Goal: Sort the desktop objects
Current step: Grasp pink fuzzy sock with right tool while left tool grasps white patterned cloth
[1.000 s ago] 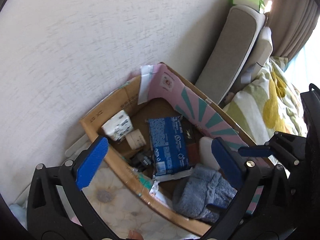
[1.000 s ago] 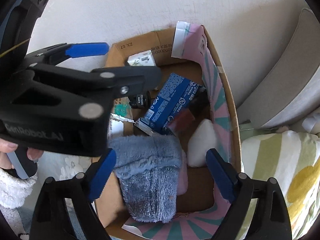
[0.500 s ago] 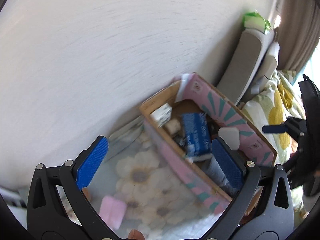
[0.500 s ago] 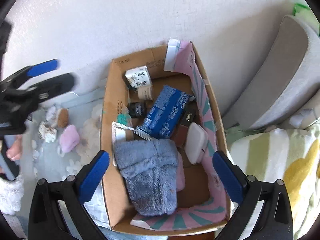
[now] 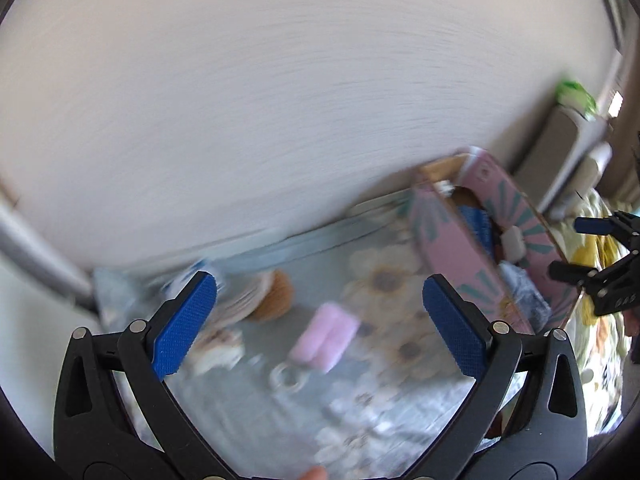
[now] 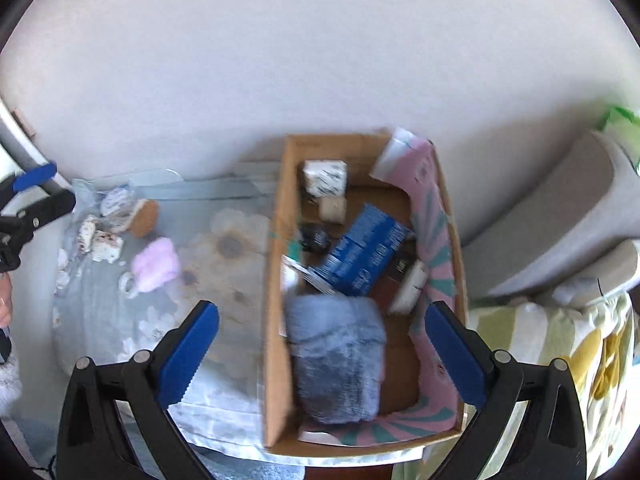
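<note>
A cardboard box [image 6: 276, 264] with pink patterned flaps holds a blue-grey fluffy cloth [image 6: 336, 364], a blue packet [image 6: 364, 256], a white case [image 6: 410, 286] and small items. It also shows in the left wrist view [image 5: 452, 240]. Left of it on the floral cloth lie a pink fluffy object [image 6: 156, 264], a small ring [image 6: 128, 284], a brown round object [image 6: 144, 212] and white wrapped bits [image 6: 106, 244]. My left gripper [image 5: 320, 324] is open and empty above the pink object [image 5: 324, 338]. My right gripper [image 6: 320, 354] is open and empty above the box.
A white wall rises behind the table. A grey cushion [image 6: 560, 216] and a yellow-green patterned bedcover [image 6: 560, 340] lie to the right of the box. The left gripper shows at the left edge of the right wrist view [image 6: 28, 204].
My left gripper has swung left, away from the box, to over the loose items on the floral cloth. My right gripper has pulled back and up from the box. Both stayed open.
</note>
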Demonstrator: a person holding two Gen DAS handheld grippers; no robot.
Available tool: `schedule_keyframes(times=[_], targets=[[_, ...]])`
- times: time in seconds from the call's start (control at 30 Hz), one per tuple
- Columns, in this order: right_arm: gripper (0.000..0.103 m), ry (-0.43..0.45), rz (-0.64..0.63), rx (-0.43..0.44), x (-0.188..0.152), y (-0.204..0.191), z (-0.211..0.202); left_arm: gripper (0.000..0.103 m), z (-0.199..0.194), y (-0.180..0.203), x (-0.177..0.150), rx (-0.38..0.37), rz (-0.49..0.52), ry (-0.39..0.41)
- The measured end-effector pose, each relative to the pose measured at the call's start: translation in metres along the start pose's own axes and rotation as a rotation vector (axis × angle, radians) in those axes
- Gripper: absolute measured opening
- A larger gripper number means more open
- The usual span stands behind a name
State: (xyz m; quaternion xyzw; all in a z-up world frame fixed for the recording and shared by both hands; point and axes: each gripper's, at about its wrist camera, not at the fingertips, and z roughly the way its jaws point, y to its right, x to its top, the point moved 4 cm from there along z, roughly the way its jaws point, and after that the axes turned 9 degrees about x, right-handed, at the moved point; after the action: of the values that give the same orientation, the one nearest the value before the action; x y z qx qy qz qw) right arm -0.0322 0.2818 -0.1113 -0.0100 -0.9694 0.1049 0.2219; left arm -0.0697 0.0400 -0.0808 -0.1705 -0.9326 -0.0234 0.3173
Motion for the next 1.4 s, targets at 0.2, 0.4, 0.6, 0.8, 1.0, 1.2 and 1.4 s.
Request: schedule_keyframes(times=[0.2,0.4,0.6,0.8,1.0,1.2,1.4], targets=[[0.103,0.034,-0.091,0.042,0.007,-0.046,0.004,0.103,-0.004,-0.084,-0.045,0.096,-0.225,-0.026],[0.103,-0.011,-0.148,0.16,0.007,-0.098,0.047,0.103,-0.004,-0.12,-0.08,0.163,-0.342,0.034],[0.103,-0.002,-0.2,0.189,-0.001,-0.129,0.098,0.098,0.036,-0.132,-0.096,0.221,-0.313,0.05],[0.103,-0.032,-0.17,0.247,-0.005,-0.148,0.155,0.086,0.09,-0.152,-0.091,0.271,-0.236,0.014],[0.103,0.015,-0.174,0.264,0.002,-0.157,0.178,0.073,0.125,-0.155,-0.095,0.28,-0.166,-0.016],[0.103,0.028,-0.141,0.264,0.007,-0.158,0.194,0.071,0.142,-0.161,-0.103,0.297,-0.159,-0.034],[0.087,0.002,-0.094,0.285,0.002,-0.161,0.21,0.055,0.16,-0.166,-0.11,0.271,-0.191,-0.084]])
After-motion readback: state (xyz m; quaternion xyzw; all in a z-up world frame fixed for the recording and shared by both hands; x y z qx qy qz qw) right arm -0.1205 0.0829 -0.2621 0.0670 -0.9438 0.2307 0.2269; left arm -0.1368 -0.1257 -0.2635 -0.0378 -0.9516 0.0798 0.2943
